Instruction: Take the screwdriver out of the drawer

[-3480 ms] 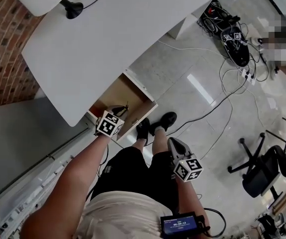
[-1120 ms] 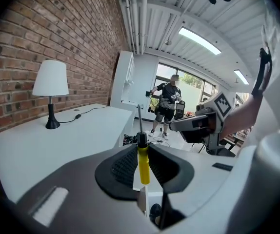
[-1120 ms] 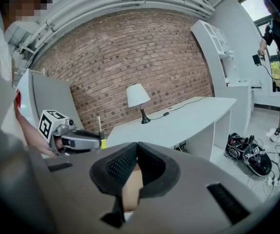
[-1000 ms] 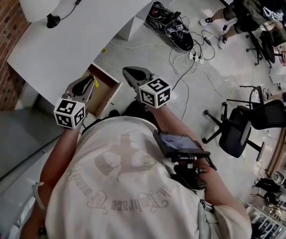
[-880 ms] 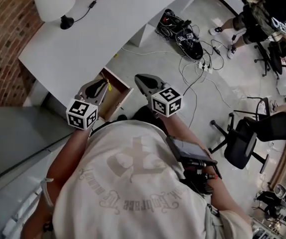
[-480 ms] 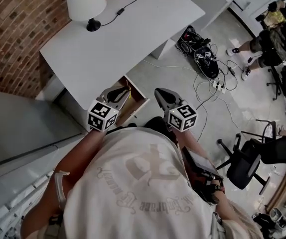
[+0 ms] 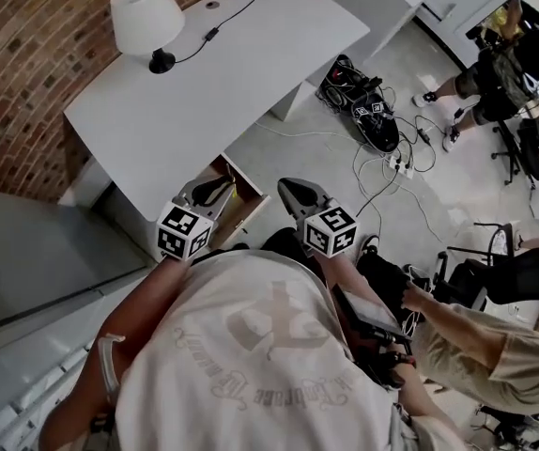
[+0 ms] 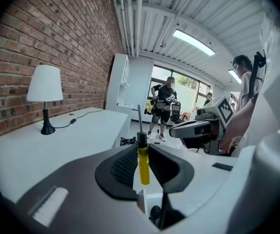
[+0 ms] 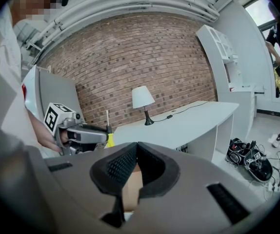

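Note:
A screwdriver (image 8: 143,162) with a yellow handle and a thin steel shaft stands upright between the pads of my left gripper (image 8: 142,149), which is shut on the handle. In the head view the left gripper (image 7: 221,189) hangs above the open wooden drawer (image 7: 247,210) under the white desk (image 7: 213,73), and a bit of yellow from the screwdriver (image 7: 234,193) shows at its tip. My right gripper (image 7: 286,187) is held beside it to the right, apart from it. The right gripper (image 9: 136,149) has its tips together with nothing between them.
A white lamp (image 7: 146,15) and its cable stand on the desk by the brick wall. A dark bag and tangled cables (image 7: 368,111) lie on the floor. Office chairs (image 7: 495,275) and standing people (image 7: 504,64) are at the right. Another person's beige sleeve (image 7: 481,341) reaches in at the lower right.
Earlier the left gripper reached down into the drawer; now it is raised with the screwdriver. Both grippers hold still over the last second. A beige sleeve has come in at the lower right.

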